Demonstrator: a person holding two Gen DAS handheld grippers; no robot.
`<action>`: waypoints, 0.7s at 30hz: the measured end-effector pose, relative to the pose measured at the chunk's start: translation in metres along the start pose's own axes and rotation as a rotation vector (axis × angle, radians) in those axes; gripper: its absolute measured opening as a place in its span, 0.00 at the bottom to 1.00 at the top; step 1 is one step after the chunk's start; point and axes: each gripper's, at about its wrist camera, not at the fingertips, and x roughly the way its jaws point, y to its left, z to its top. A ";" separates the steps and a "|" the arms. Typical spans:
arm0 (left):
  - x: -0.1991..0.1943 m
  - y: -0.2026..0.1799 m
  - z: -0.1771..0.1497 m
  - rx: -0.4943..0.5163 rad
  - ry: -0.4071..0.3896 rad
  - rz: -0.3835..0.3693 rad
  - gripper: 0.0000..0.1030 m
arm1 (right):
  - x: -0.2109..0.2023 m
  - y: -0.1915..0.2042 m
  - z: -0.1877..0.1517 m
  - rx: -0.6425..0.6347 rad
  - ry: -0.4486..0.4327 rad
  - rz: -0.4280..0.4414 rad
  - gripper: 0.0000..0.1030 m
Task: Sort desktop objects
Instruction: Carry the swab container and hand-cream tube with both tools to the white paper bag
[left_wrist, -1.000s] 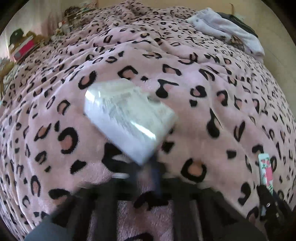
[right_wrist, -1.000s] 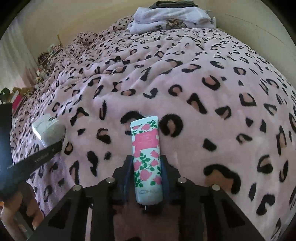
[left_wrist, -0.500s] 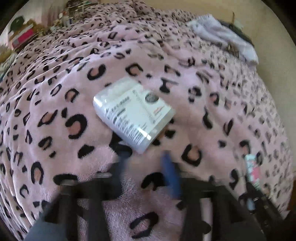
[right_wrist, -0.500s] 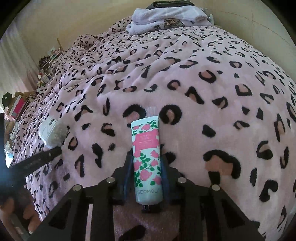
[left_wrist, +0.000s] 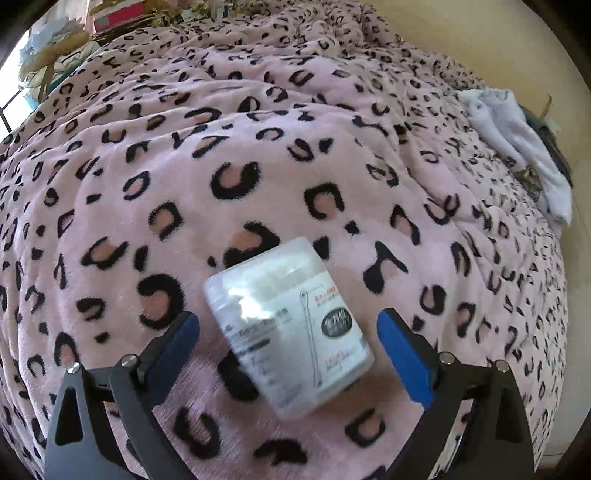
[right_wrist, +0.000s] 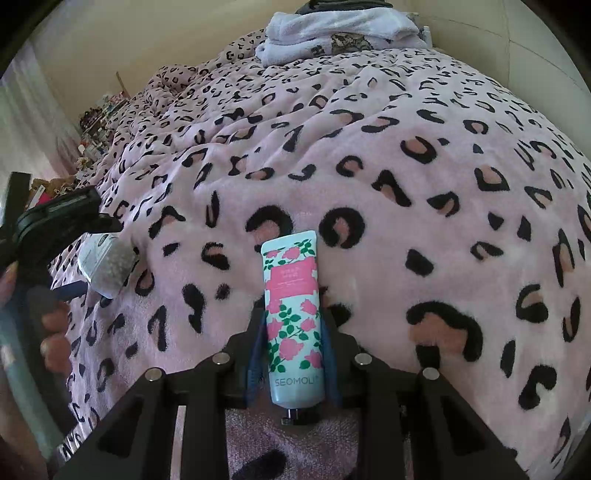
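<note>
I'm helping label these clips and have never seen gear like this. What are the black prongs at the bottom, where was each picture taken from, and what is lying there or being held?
No robot here: a person holds a two-finger grasping tool in each hand, with a wide-angle camera on each looking along its fingers. So the black prongs are the tool's own fingers.

Left wrist view: the left tool is open, its jaws having just been opening. A clear cotton swab box lies between the blue pads without touching them, on a pink leopard-print blanket.

Right wrist view: the right tool is shut on a floral hand cream tube. At the left edge you see the other tool, the person's fingers and the same box. Folded pale laundry sits at the far end.
</note>
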 end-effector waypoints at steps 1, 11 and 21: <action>0.002 -0.002 0.000 0.002 0.003 0.008 0.82 | 0.000 0.000 0.000 0.001 0.000 0.001 0.28; -0.006 -0.003 -0.015 0.060 -0.060 0.010 0.69 | 0.008 0.019 0.003 0.005 -0.014 -0.012 0.28; -0.042 0.007 -0.044 0.219 -0.122 -0.013 0.67 | -0.015 0.019 -0.012 0.020 -0.024 0.017 0.27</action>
